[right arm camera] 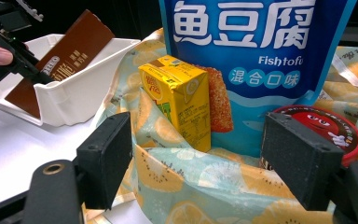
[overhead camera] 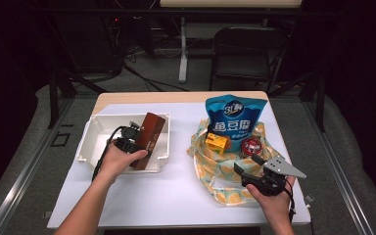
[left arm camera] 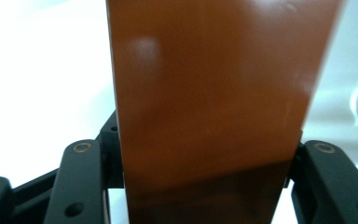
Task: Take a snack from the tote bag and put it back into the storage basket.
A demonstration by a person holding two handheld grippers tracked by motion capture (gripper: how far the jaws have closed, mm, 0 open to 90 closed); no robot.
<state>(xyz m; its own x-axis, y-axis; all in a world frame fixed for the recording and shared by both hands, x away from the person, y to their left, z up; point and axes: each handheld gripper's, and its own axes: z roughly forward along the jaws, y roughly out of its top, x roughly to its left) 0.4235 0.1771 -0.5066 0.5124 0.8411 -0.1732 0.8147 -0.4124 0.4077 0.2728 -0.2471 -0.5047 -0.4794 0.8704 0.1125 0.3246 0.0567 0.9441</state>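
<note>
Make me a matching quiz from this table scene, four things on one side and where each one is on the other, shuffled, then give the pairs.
Things:
1. brown box
2. blue bag
3. yellow carton
4. red tin

Places:
A. standing at the back of the fruit-print cloth
B. between the left gripper jaws, in the white tray
C. on the cloth, right of the carton
D. on the cloth, in front of the bag's left side

Pairs: 1-B, 2-A, 3-D, 4-C
</note>
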